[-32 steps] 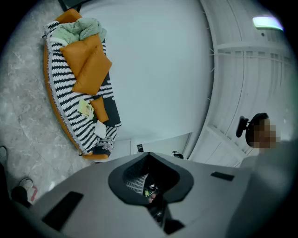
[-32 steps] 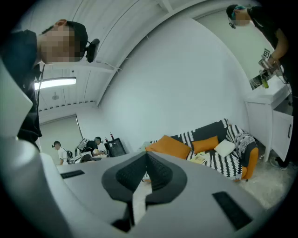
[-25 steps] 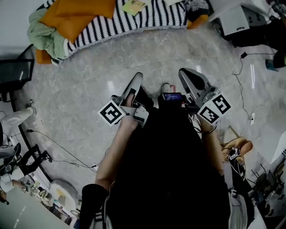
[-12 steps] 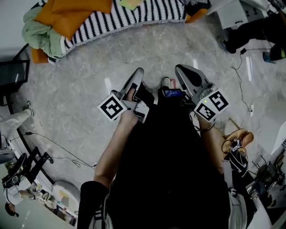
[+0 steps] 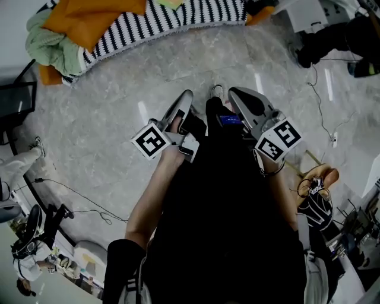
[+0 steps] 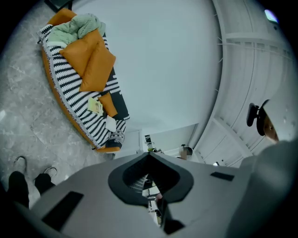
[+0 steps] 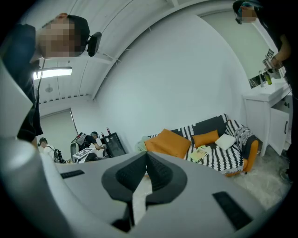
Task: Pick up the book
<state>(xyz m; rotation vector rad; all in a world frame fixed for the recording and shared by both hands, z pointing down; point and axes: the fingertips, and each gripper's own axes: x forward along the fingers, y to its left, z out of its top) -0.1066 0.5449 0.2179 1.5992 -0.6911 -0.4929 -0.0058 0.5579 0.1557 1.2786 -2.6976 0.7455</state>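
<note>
The book (image 5: 168, 3), thin with a yellow-green cover, lies on the striped sofa (image 5: 178, 24) at the top edge of the head view, far ahead of both grippers. It also shows on the sofa seat as the book (image 6: 95, 106) in the left gripper view and the book (image 7: 200, 153) in the right gripper view. My left gripper (image 5: 186, 95) and right gripper (image 5: 233, 92) are held close to the body over the marble floor, pointing toward the sofa. Both are shut and hold nothing: the left gripper (image 6: 149, 155) and the right gripper (image 7: 147, 155) show pads together.
Orange cushions (image 5: 89, 18) and a green blanket (image 5: 44, 44) lie on the sofa's left end. A black stand (image 5: 15, 101) is at the left. Cables (image 5: 323, 101) run over the floor at right, near another person's dark legs (image 5: 332, 35). My shoe (image 5: 217, 92) sits between the grippers.
The sofa has slid up and partly out of the head view's top. Both grippers have moved a little forward toward it, still shut. A shoe has come into view between them.
</note>
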